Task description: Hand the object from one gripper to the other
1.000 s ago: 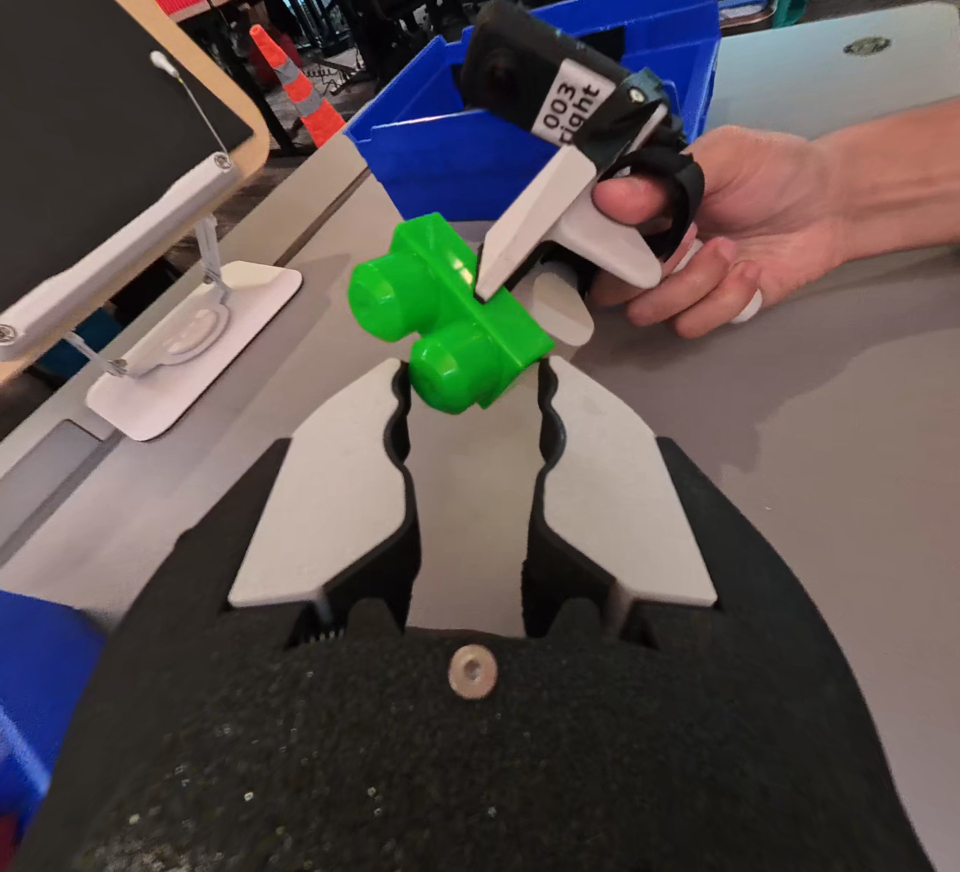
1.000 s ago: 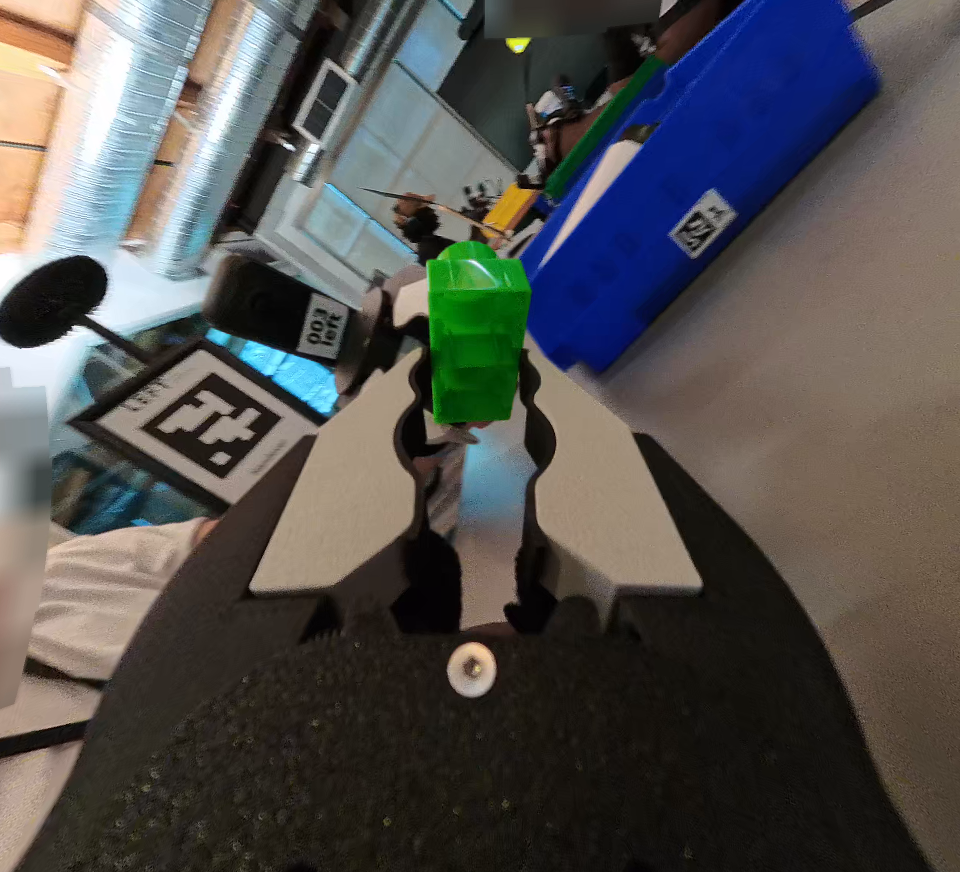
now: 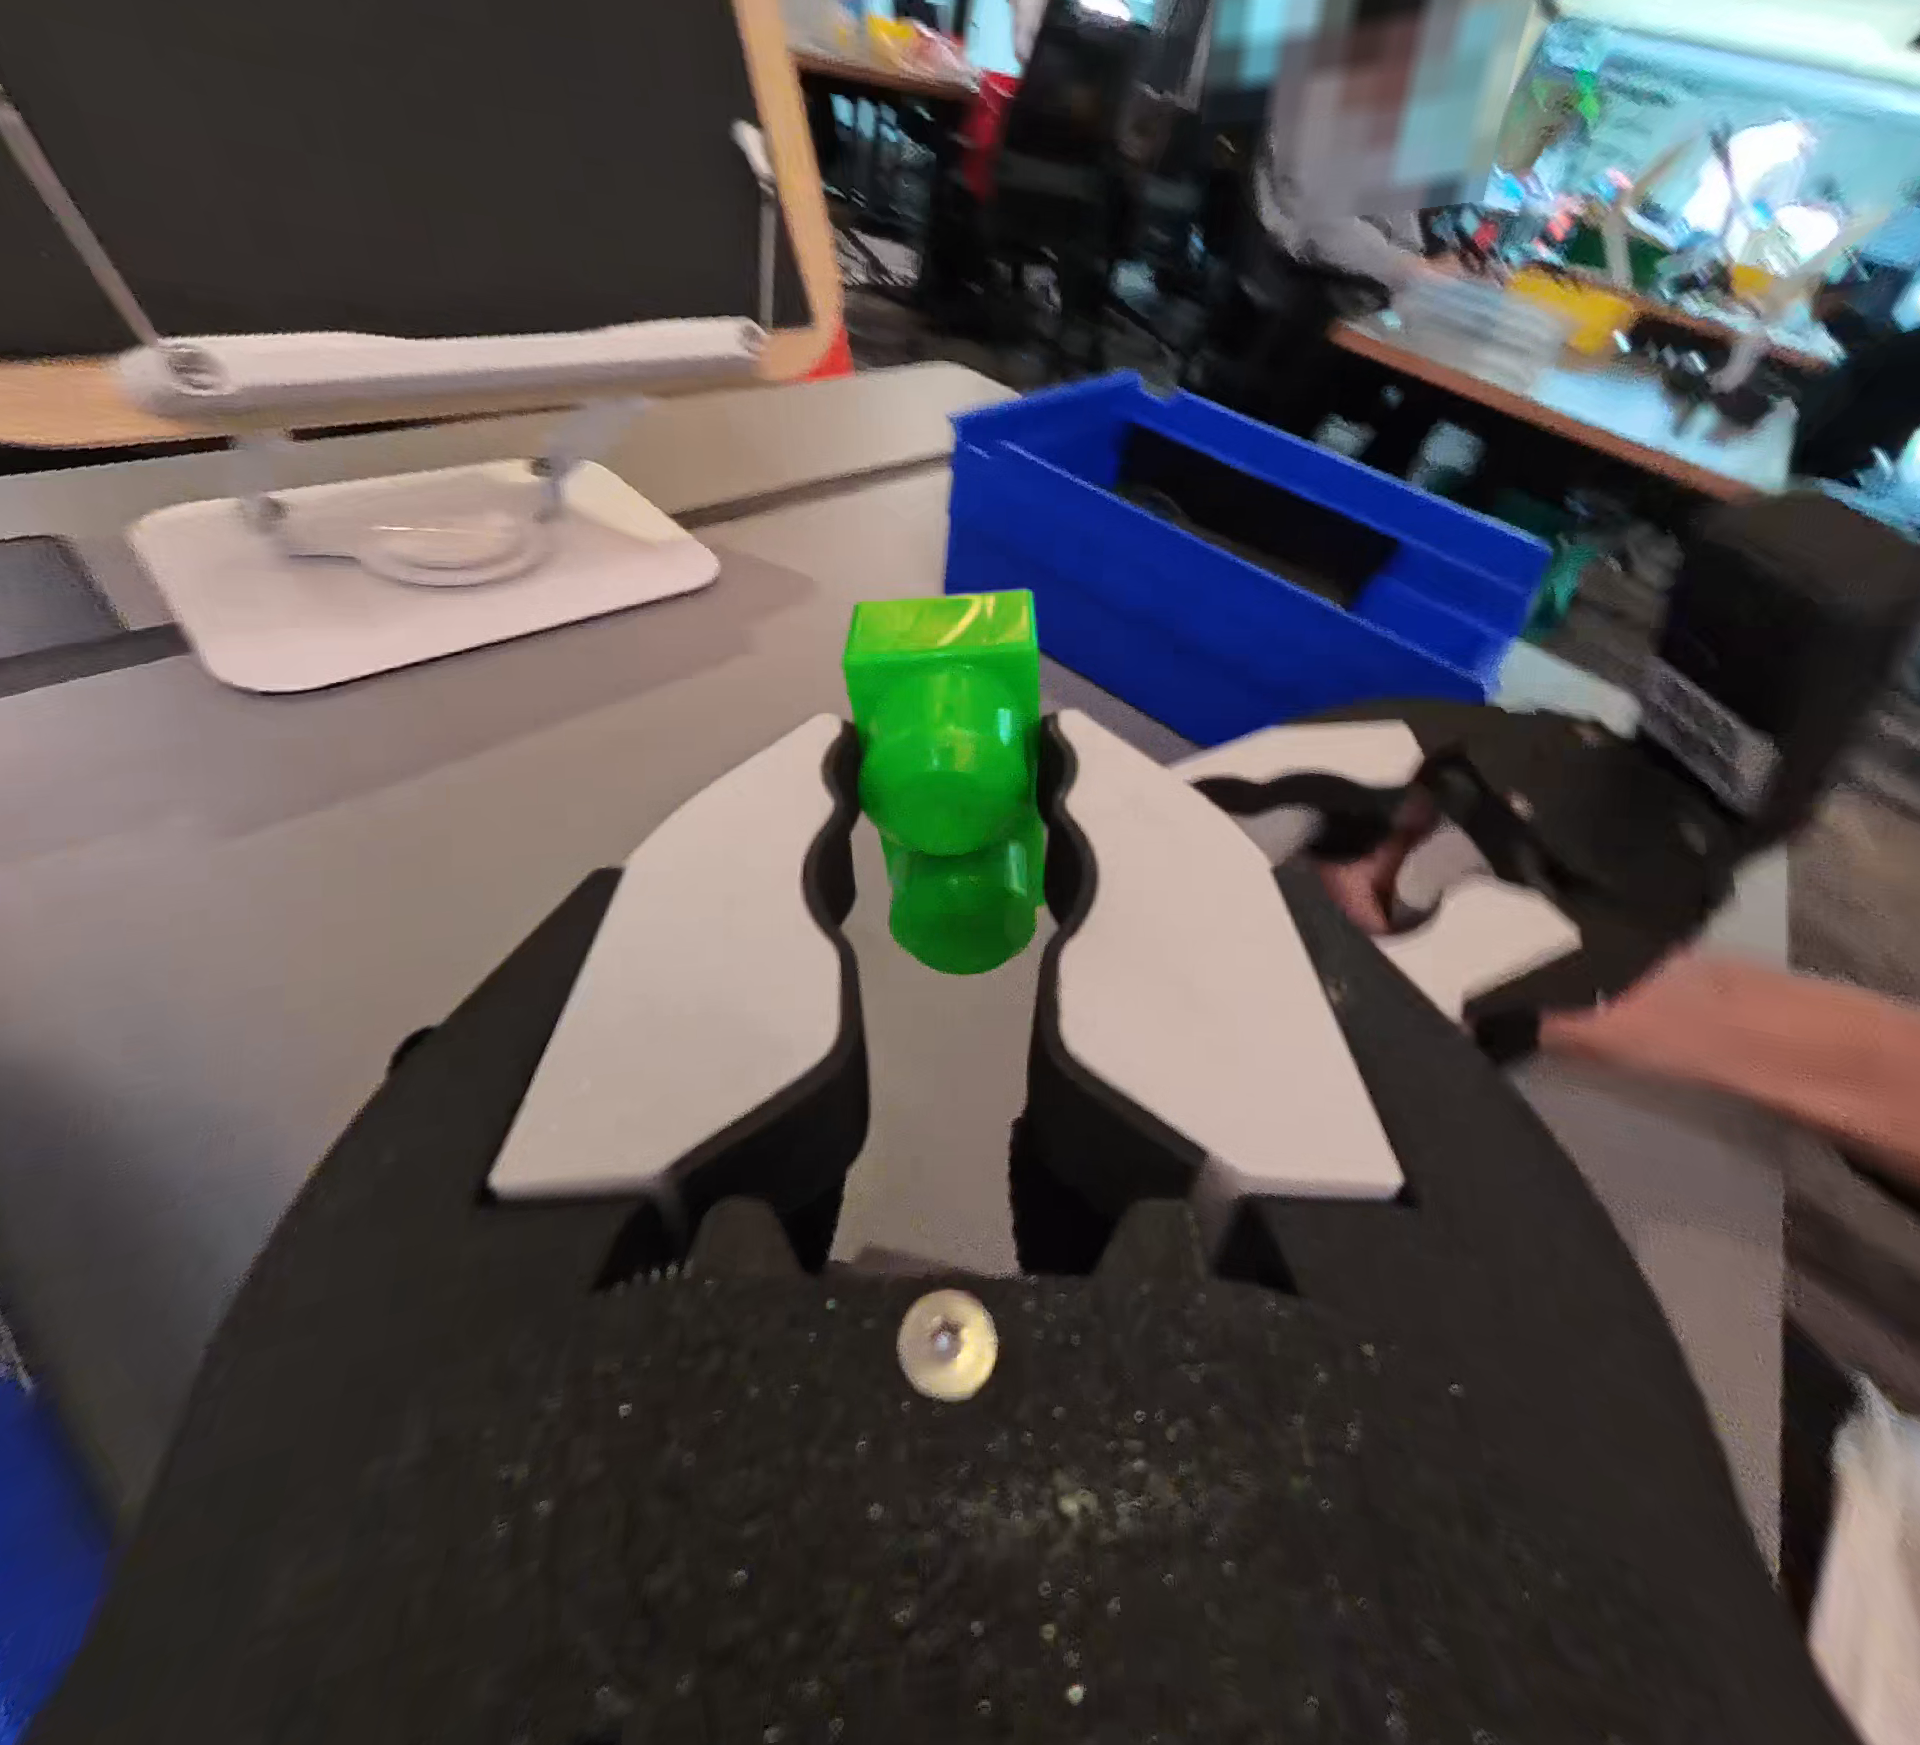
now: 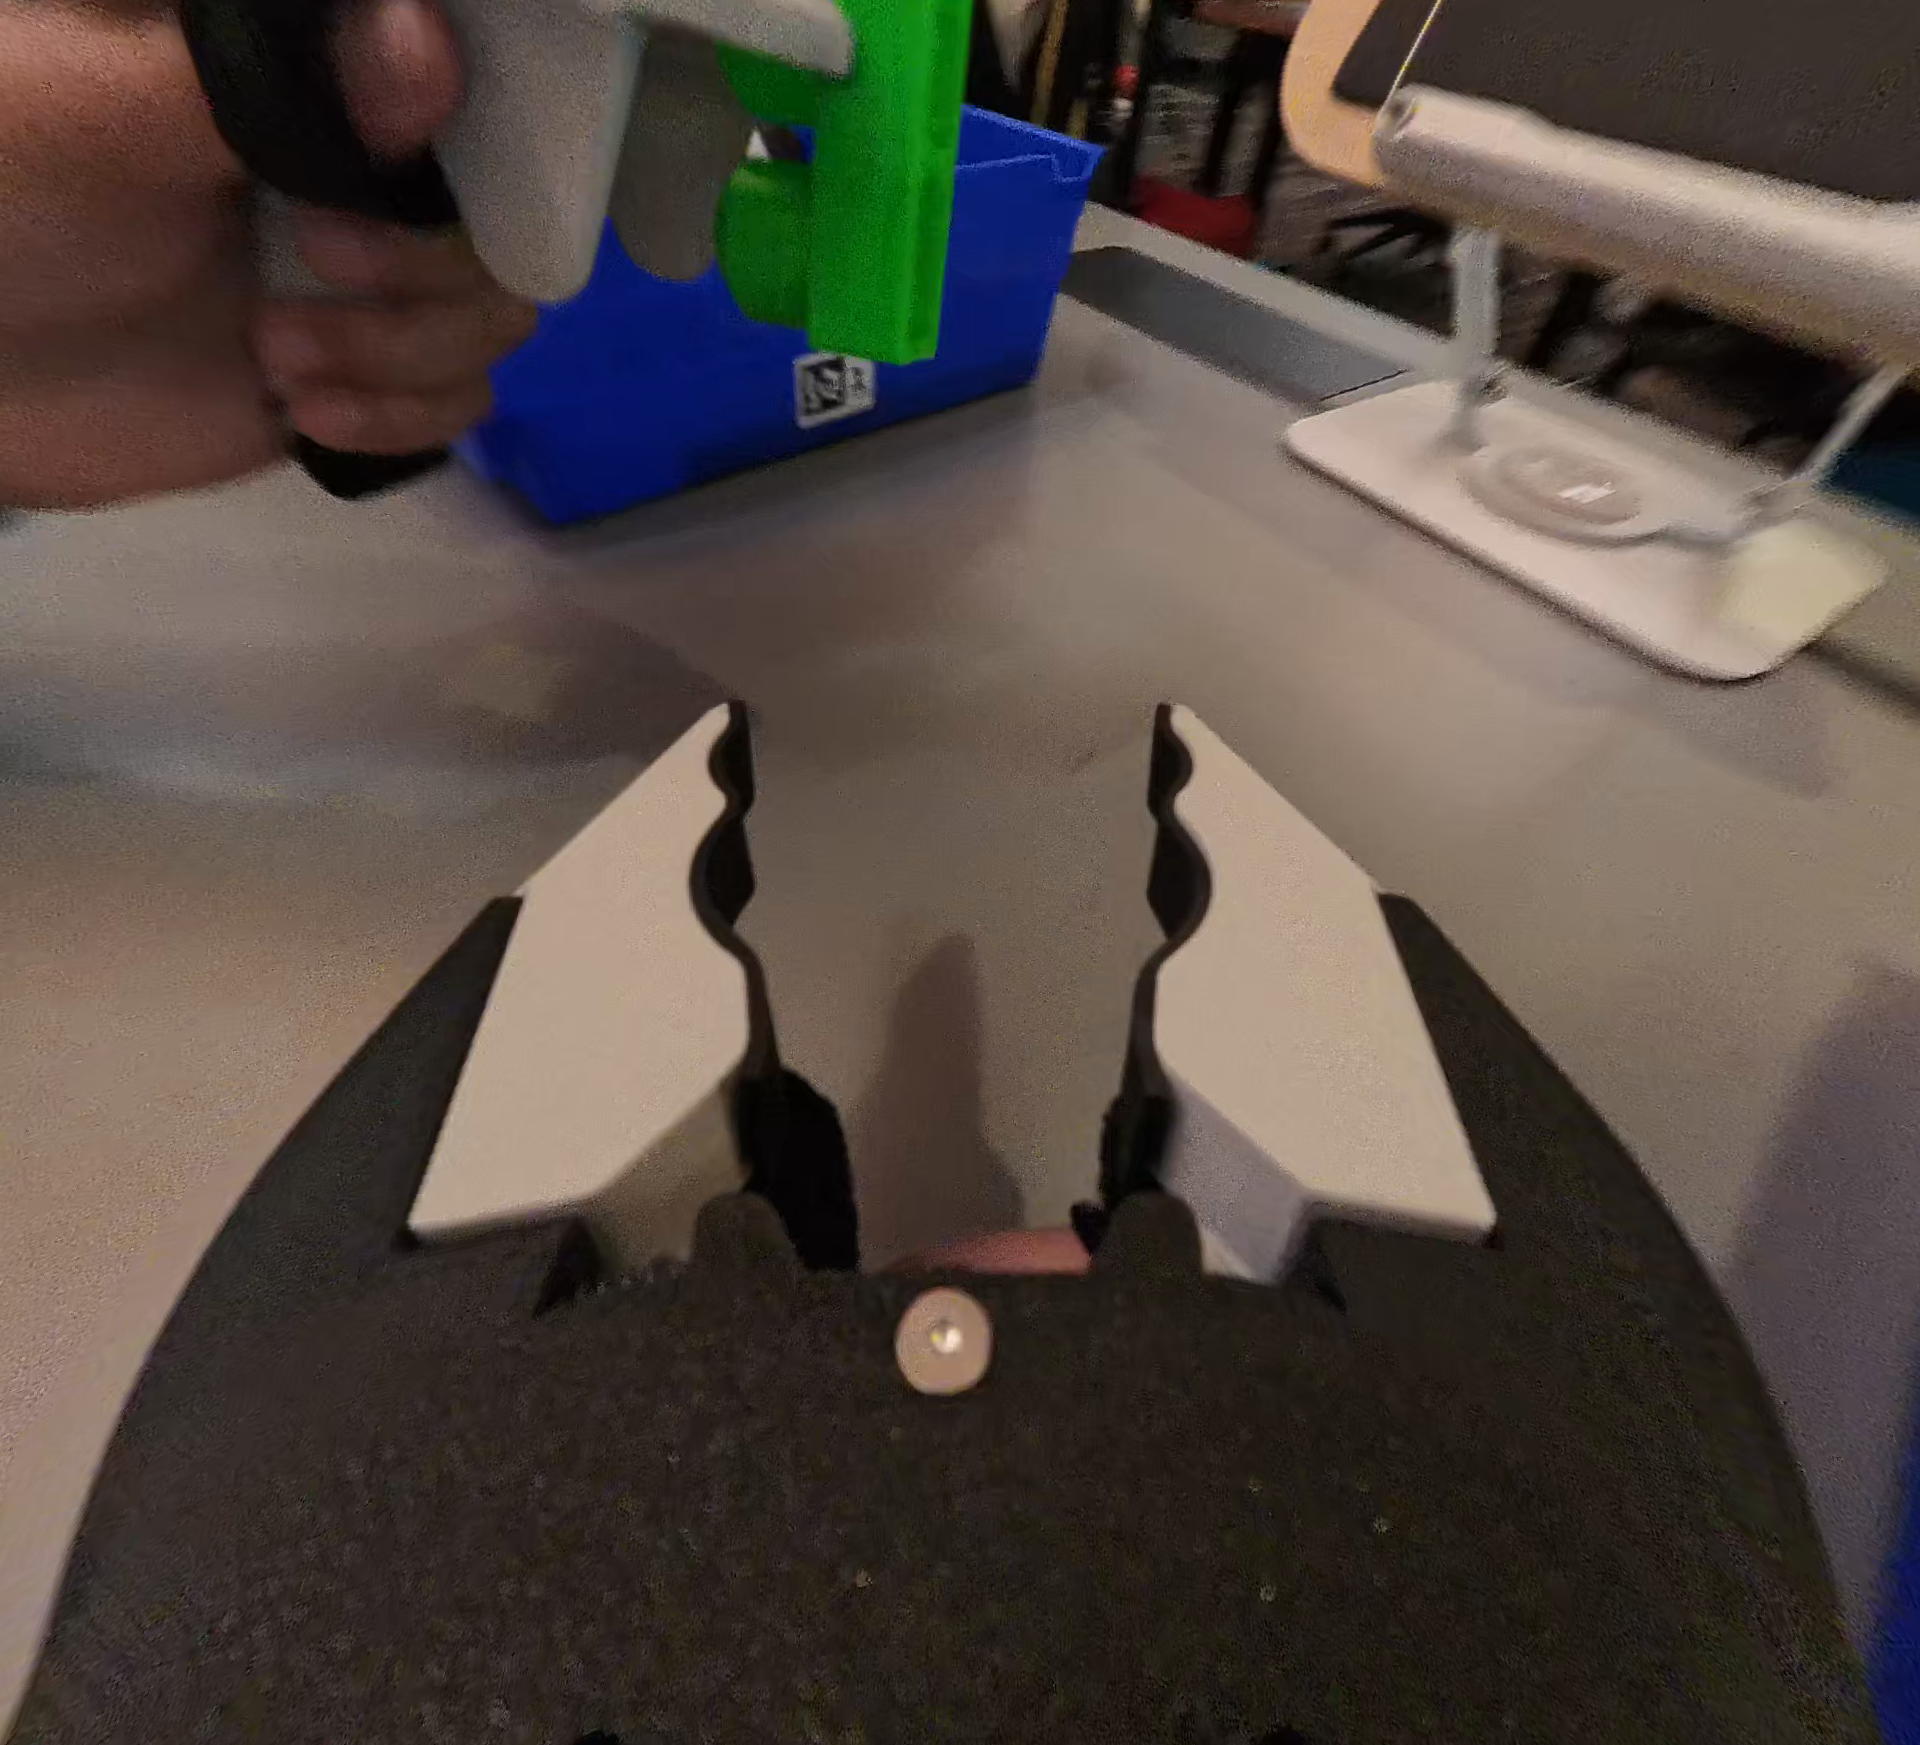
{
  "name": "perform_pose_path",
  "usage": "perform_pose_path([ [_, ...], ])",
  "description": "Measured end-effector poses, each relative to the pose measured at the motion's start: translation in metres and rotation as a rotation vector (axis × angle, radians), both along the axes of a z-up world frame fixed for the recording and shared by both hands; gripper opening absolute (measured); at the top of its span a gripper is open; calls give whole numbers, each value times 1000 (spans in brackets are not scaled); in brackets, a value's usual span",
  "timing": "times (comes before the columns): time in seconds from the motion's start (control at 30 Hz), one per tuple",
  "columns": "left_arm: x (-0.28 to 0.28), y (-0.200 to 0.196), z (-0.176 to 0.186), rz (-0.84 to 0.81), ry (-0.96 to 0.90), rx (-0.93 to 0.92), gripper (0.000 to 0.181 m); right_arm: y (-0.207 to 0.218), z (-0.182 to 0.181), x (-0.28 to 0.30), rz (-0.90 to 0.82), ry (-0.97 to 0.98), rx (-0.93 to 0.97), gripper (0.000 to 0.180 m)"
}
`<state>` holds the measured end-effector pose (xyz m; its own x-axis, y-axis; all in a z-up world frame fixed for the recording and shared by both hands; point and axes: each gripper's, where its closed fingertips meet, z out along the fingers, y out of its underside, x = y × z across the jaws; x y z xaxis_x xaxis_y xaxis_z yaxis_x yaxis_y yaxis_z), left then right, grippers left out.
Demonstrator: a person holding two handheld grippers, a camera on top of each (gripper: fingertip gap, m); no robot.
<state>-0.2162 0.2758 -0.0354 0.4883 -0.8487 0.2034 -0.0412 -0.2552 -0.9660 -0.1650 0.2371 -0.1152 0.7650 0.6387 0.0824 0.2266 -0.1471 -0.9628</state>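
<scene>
**benchrat:** Grey desk (image 3: 312, 864) up front, cluttered workshop behind it, pretty blurry. From the left wrist view, the left hand-held gripper (image 3: 948, 750) is pinching the green block (image 3: 951, 760) right at its fingertips, one white finger on each side. The block's round studs point back toward the camera and its flat slab faces away. It's held up off the desk. Past it sits a blue bin (image 3: 1195, 594), and off to the left a white stand (image 3: 416, 573) carrying a dark board with a wooden frame (image 3: 364, 85).

**umi_fan:** And the other one?

**benchrat:** The right hand-held gripper (image 3: 1340, 791) shows low on the right side there, smeared, so I'd only guess at its fingers from that angle. The right wrist view settles it: right hand-held gripper (image 4: 951, 729) is spread wide, nothing but bare desk (image 4: 935, 604) between the fingers. Up top-left, a hand (image 4: 156, 241) holds the left hand-held gripper (image 4: 790, 137) with the green block (image 4: 883, 116) clamped in it, hanging in the air in front of the blue bin (image 4: 675, 386). White stand (image 4: 1558, 500) is off to the right.
</scene>
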Motion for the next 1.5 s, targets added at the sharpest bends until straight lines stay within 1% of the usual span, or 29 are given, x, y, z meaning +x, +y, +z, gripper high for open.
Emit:
perform_pose_path([
  [0.03, -1, 0, 2, 28, -17, -7, 32, 1, 4, -3, -57, -60, 51, 76],
  [0.07, 1, -2, 1, 40, -21, -15, 32, 2, 13, -5, -138, -76, 102, 75],
  [0.1, 5, -6, 1, 35, -26, -22, 32, 2, 24, -8, -202, -74, 153, 70],
  [0.13, 9, -10, 2, 24, -35, -27, 32, 0, 35, -15, -225, -51, 194, 63],
  [0.2, 16, -17, 0, 4, -36, -37, 32, 0, 45, -23, -246, 1, 188, 63],
  [0.3, 24, -26, -2, -28, -36, -56, 32, 3, 43, -33, -214, 57, 144, 64],
  [0.47, 31, -32, -6, -54, -38, -80, 32, 3, 40, -34, -212, 24, 183, 62],
  [0.5, 31, -32, -7, -58, -37, -83, 32, 3, 41, -33, -216, 25, 187, 60],
  [0.6, 35, -35, -10, -73, -33, -95, 32, 5, 41, -28, -225, 33, 196, 45],
  [0.73, 37, -36, -12, -83, -30, -103, 32, 5, 38, -25, -188, -8, 169, 44],
  [0.8, 38, -39, -10, -125, -35, -109, 32, 4, 38, -22, -161, -16, 156, 44],
  [0.83, 39, -40, -10, -157, -32, -113, 32, 5, 38, -17, -174, -42, 163, 44],
  [0.93, 38, -41, -10, -244, 36, -145, 46, 8, 36, 5, -233, -221, 247, 44],
  [1.03, 28, -49, -17, -373, 203, -148, 57, 7, 35, 21, -266, -466, 371, 44],
  [1.1, 17, -53, -23, -427, 363, -68, 59, 4, 35, 24, -275, -654, 488, 44],
  [1.17, 7, -62, -27, -491, 496, 69, 64, 1, 35, 20, -265, -868, 627, 44],
  [1.23, 0, -72, -25, -546, 559, 181, 63, -4, 36, 8, -248, -1069, 787, 44],
  [1.27, -1, -76, -24, -560, 556, 187, 61, -6, 39, 2, -262, -1148, 872, 44],
  [1.3, -2, -78, -24, -563, 550, 149, 61, -9, 44, -5, -285, -1214, 962, 44],
  [1.37, -1, -69, -26, -506, 532, 23, 62, -14, 55, -17, -333, -1319, 1107, 44],
  [1.4, 1, -63, -25, -473, 492, -47, 61, -15, 57, -21, -352, -1342, 1130, 44],
  [1.47, 8, -59, -16, -460, 327, -213, 59, -14, 64, -20, -414, -1372, 1139, 44],
  [1.5, 10, -58, -11, -459, 246, -301, 54, -14, 69, -18, -446, -1380, 1144, 44],
])
